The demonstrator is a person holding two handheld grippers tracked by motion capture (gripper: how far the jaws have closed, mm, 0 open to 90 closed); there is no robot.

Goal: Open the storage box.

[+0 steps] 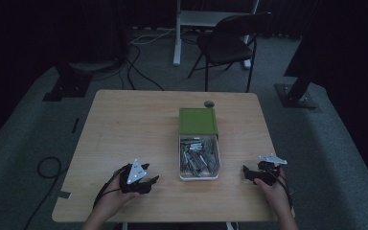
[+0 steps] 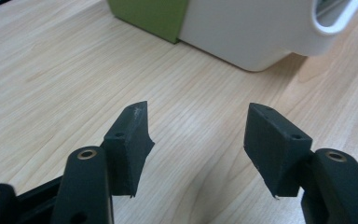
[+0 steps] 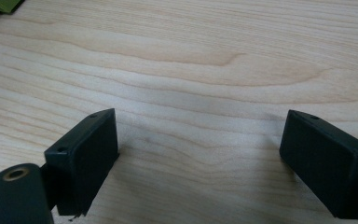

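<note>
A white box (image 1: 199,162) holding several metal pieces sits mid-table, its green lid (image 1: 198,120) slid back over the far half. In the left gripper view the white box (image 2: 256,32) and green lid (image 2: 151,16) lie just ahead of the jaws. My left gripper (image 1: 154,179) rests open on the wooden table (image 1: 134,129), left of the box, with nothing between its pads (image 2: 135,140). To the right of the box my right gripper (image 1: 245,171) is open over bare wood, its pads (image 3: 91,154) wide apart and empty.
A black folding chair (image 1: 230,43) and a white desk leg (image 1: 177,33) stand beyond the table's far edge. A small round hole (image 1: 209,103) sits near the table's far edge. Cables (image 1: 48,167) lie on the grey carpet at left.
</note>
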